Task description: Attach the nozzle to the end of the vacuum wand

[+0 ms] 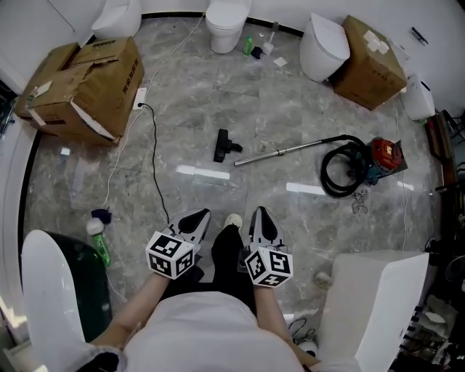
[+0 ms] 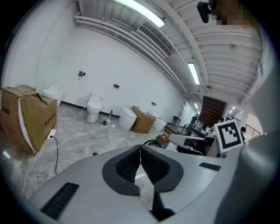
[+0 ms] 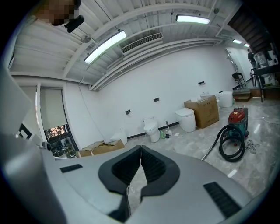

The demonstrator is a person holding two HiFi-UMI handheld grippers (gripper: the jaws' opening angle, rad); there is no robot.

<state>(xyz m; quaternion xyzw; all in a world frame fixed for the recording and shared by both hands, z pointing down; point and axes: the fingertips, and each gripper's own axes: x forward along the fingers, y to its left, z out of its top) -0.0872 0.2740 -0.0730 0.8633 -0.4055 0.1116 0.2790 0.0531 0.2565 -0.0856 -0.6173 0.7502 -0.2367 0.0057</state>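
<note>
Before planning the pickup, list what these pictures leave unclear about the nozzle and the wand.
Head view: the nozzle is too small to show which way its socket faces; the wand tip likewise.
Left gripper view: the left gripper body hides the wand and nearly all of the nozzle.
Right gripper view: the right gripper body hides the wand's free end and the nozzle.

Nozzle mid-floor, just left of wand end, apart. Wand runs right to hose, vacuum. Box far-left corner, second box far-right corner; toilet between, far edge.
</note>
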